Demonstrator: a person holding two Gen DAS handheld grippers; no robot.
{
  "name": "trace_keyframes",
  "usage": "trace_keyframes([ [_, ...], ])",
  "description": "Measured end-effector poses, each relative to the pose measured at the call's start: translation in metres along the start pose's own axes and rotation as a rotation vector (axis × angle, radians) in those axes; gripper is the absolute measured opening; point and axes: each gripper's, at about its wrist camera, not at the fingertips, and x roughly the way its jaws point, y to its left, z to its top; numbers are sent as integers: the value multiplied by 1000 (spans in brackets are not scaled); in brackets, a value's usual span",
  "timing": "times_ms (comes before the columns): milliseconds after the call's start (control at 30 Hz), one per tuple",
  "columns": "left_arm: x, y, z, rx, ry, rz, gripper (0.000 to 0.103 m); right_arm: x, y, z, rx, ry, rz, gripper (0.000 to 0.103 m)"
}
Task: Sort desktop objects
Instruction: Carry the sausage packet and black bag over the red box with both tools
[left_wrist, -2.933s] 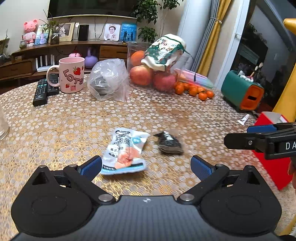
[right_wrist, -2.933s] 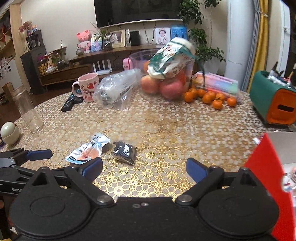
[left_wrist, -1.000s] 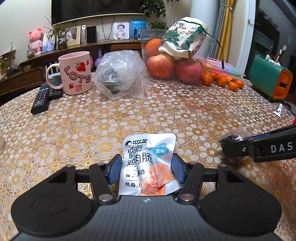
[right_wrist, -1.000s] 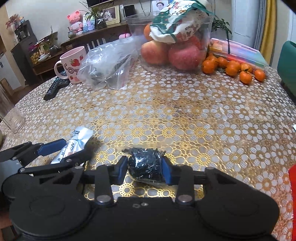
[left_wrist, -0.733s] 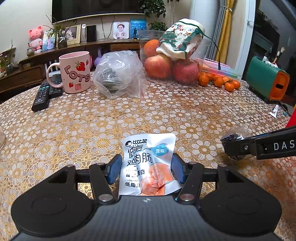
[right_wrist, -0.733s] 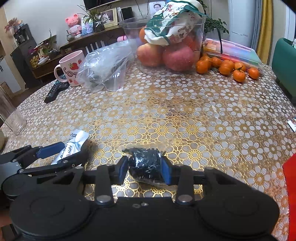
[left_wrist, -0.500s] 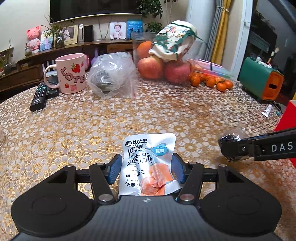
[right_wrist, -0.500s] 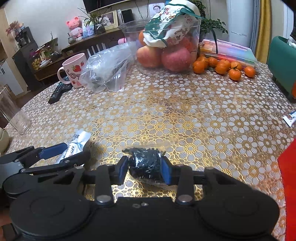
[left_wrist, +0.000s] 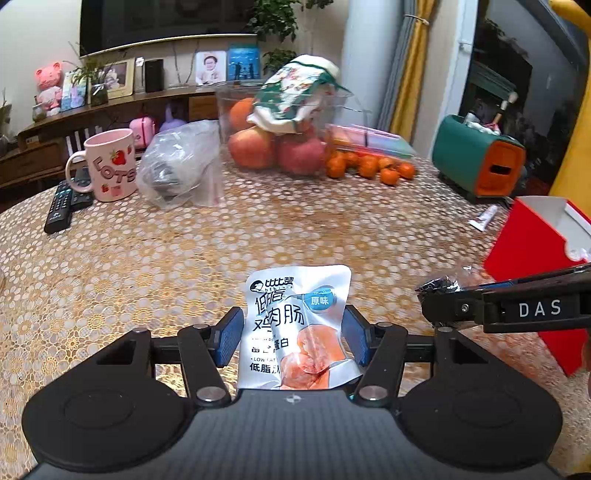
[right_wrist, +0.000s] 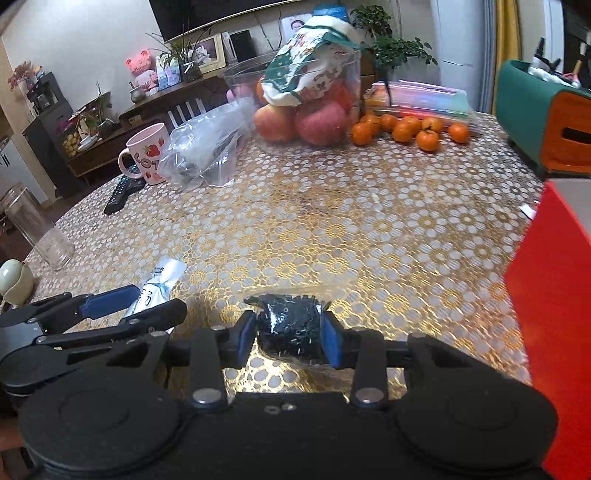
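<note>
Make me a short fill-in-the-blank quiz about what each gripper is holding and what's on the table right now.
1. The left gripper is shut on a white ____ pouch.
2. The right gripper is shut on a small ____ packet.
3. The mug beside the remote controls is ____ in colour.
4. The open box at the table's right side is ____.

Missing words: snack; black; pink; red

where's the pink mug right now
In the left wrist view the pink mug stands at the far left of the table, between the remotes and the clear plastic bag.
</note>
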Motion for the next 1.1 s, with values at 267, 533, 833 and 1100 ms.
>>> trace_keyframes([
  [267,-28,-31,2,22,-2,-22,57,-38,-17,-13,22,-27,8,37],
  [533,-61,-67,5,50,-13,-59,57,-85,-31,-27,29,-71,26,37],
  [833,-93,-116,2,96,-12,-117,57,-140,-51,-41,27,-124,28,37],
  [1100,-114,-159,8,138,-17,-176,57,-186,-86,-44,14,-174,-7,37],
])
